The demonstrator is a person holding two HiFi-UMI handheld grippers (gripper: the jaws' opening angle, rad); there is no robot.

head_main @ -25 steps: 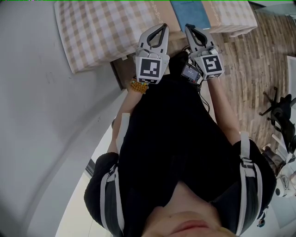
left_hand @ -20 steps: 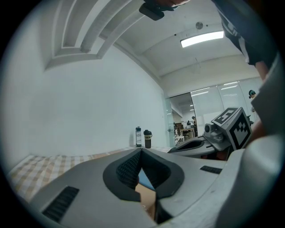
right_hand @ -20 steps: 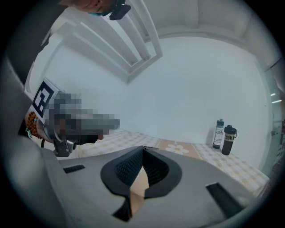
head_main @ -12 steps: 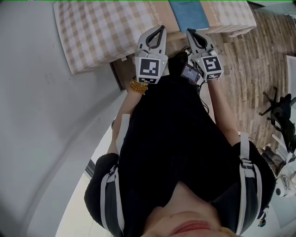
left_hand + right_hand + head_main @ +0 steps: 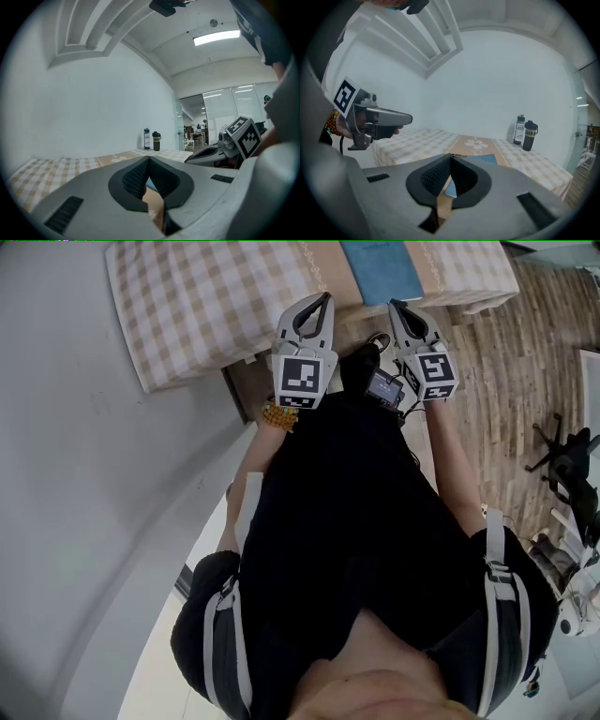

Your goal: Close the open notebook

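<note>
Left tongs (image 5: 149, 159) tips together; bottles (image 5: 156, 141) beyond.

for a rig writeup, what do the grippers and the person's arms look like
The left gripper and right gripper are light grey, tapering to a point, with black ribbed pads. Each bears a cube with black-and-white square markers. The person wears a black top and an amber bead bracelet on the left wrist.

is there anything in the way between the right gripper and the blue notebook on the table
Nothing visible does. The right gripper, jaws together and empty, points at the blue notebook, with only the tablecloth between them. The two bottles stand at the far side, off to the right of that line.
</note>
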